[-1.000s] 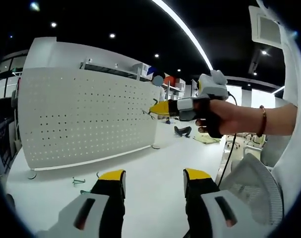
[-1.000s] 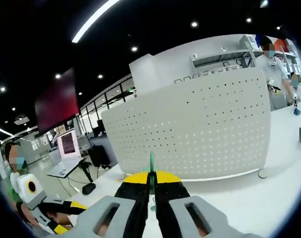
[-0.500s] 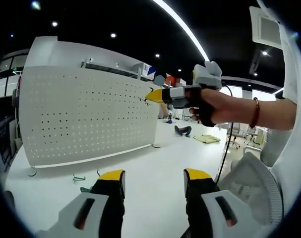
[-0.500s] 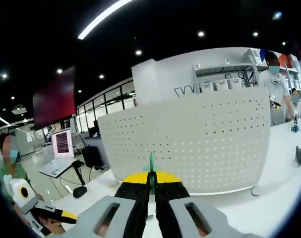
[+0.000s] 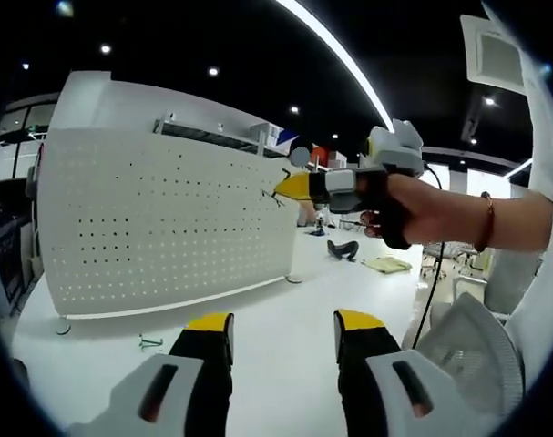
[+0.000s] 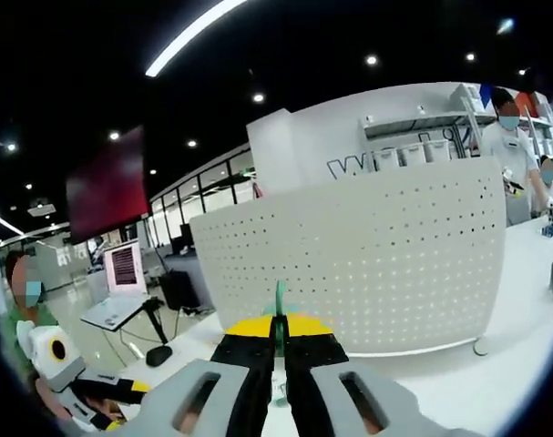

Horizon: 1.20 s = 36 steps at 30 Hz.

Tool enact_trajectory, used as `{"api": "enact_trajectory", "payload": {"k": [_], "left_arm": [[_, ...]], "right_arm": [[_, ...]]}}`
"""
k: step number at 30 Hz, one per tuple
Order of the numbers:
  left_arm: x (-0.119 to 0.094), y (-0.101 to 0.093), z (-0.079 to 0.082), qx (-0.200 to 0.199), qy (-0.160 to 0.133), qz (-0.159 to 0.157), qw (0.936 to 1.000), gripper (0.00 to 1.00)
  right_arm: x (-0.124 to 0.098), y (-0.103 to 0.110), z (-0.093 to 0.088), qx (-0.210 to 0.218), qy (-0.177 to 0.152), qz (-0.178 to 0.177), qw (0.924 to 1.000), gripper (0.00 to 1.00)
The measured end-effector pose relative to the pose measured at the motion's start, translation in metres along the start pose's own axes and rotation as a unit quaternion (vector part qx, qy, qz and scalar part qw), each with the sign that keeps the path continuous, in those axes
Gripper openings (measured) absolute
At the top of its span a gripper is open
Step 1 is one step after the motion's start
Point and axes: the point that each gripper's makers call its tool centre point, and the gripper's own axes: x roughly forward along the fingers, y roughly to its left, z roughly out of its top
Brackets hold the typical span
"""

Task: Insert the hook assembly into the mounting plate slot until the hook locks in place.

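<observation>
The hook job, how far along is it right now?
Done: the right tongs are shut on a green hook, lifted off the table. In hand: they hold it up close to the upper right part of the white pegboard; whether its tip is already in a hole is too small to tell. Left: seat and lock it. The left tongs are open, and more hooks lie at the board's foot.

The pegboard [image 6: 367,255] stands upright on the table [image 5: 285,319], ahead of both tongs. A loose hook [image 5: 150,342] lies on the table before the board's foot.
</observation>
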Motion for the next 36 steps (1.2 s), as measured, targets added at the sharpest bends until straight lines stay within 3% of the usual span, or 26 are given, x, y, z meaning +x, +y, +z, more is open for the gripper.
{"api": "enact_trajectory", "payload": {"k": [13,21,36], "left_arm": [[0.016,0.0,0.022,0.005,-0.021,-0.011,0.9997,0.39],[0.022,-0.002,0.039,0.01,-0.042,-0.02,0.9989,0.34],[0.027,0.001,0.046,0.004,-0.052,-0.013,0.9986,0.26]], "right_arm": [[-0.005,0.011,-0.013,0.04,0.007,0.021,0.999,0.02],[-0.008,0.03,-0.023,0.07,0.017,0.055,0.9959,0.02],[-0.013,0.058,-0.038,0.099,0.034,0.093,0.9902,0.02]]}}
